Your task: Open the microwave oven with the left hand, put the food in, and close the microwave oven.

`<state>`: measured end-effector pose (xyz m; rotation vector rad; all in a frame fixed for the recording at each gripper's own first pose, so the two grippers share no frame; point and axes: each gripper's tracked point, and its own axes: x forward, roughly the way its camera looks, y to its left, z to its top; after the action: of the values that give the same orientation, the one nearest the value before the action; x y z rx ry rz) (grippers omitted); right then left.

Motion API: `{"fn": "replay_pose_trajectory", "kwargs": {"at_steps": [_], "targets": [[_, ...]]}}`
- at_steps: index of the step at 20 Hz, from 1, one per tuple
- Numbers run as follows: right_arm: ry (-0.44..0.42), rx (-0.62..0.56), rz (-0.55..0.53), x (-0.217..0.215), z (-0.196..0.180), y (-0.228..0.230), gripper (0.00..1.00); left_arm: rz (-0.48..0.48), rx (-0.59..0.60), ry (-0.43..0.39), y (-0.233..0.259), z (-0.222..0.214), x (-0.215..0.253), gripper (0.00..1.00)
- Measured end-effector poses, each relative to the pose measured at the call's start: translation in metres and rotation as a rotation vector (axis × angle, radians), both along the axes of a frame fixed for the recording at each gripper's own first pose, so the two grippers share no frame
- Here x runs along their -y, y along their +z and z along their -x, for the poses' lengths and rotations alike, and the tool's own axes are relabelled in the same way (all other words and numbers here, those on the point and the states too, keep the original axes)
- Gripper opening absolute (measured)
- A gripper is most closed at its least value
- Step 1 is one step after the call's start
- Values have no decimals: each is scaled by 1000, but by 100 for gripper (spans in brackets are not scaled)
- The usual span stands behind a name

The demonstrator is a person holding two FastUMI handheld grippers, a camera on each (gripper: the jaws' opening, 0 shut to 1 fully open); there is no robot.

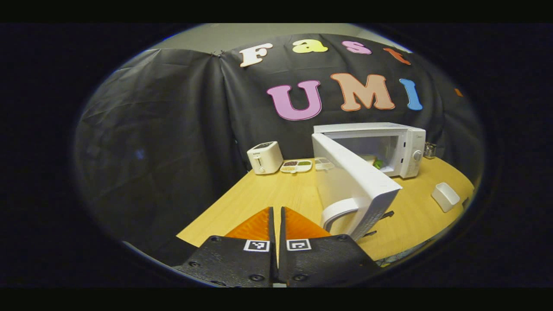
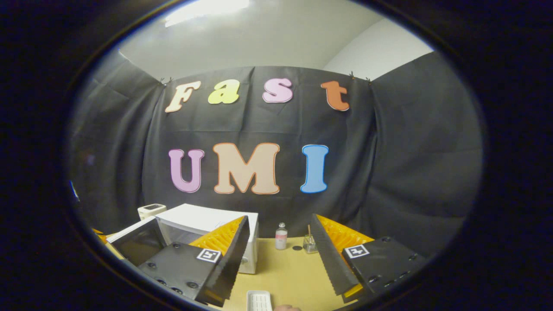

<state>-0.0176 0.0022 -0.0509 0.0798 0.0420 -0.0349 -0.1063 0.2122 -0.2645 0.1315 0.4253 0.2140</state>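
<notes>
Starting nearest the lens in the left gripper view, the left gripper [image 1: 277, 216] sits at 6 o'clock with its jaws clenched together on nothing, above the near edge of the desk [image 1: 259, 194]. Just beyond, at about 4 o'clock, the microwave door [image 1: 352, 181] stands swung wide toward the camera, its curved handle [image 1: 337, 211] free of any grip. Behind the door, at 2 o'clock, the microwave oven [image 1: 402, 147] shows an open cavity with something green, judged to be the food [image 1: 378, 164], lying on its floor near the front edge; what kind of food it is cannot be told. In the right gripper view, the right gripper [image 2: 276, 255] hangs at 6 o'clock with its jaws released and spread wide, carrying nothing. Progress judgement: opening appears done and the food appears loaded; closing the door is the step left. Counted items: one microwave oven, one toaster [image 1: 265, 157] at 11 o'clock at the back of the desk, one divided tray [image 1: 296, 166] beside it, one white rectangular dish [image 1: 445, 196] at 3 o'clock. In the right gripper view, one small bottle [image 2: 281, 236] and one glass jar with a stick [image 2: 309, 244] stand farthest back by the booth wall.
</notes>
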Motion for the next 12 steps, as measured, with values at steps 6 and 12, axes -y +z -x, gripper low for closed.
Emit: {"fn": "replay_pose_trajectory", "kwargs": {"at_steps": [6,12], "targets": [[0,-6,12,11,7,10,77,10,3,-3,-7,-14,19,0],[-16,-10,36,18,17,14,89,44,2,-120,-3,-32,71,0]]}}
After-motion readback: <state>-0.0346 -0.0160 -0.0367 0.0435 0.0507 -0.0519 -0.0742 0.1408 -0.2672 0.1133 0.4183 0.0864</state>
